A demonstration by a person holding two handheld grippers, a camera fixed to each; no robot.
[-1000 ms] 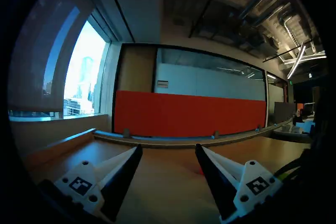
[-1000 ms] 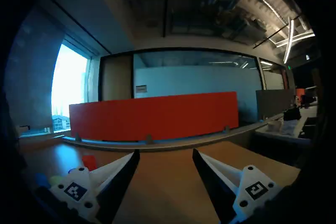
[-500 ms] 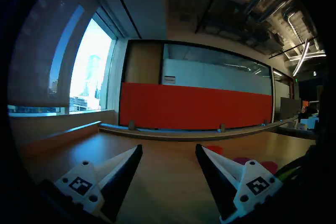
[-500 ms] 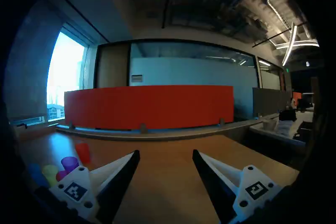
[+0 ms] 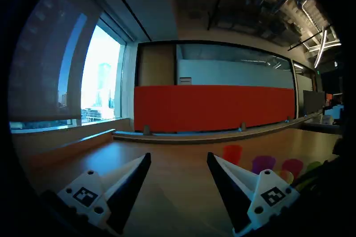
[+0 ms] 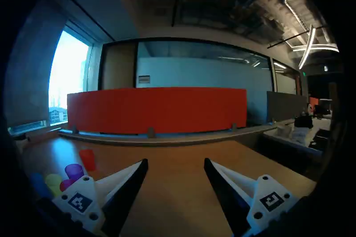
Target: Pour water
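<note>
Both grippers hung wide open with nothing between their fingers. The left gripper (image 5: pixel 178 154) and the right gripper (image 6: pixel 175 160) each pointed across the wooden table (image 6: pixel 178 192) toward the red partition (image 6: pixel 155 110) along its far edge. A cluster of small plastic cups stood on the table, on the near side of that partition and well short of it. The red cup (image 6: pixel 88 159) was the one nearest the partition. It stood upright, long axis vertical, wider mouth up. Just beside it, a little farther from the partition, the purple cup (image 6: pixel 73 171) stood upright too. The yellow-green cup (image 6: pixel 53 181) and the magenta cup (image 5: pixel 292 166) stood farther still from the partition, close together. I could not tell whether any cup held water.
</note>
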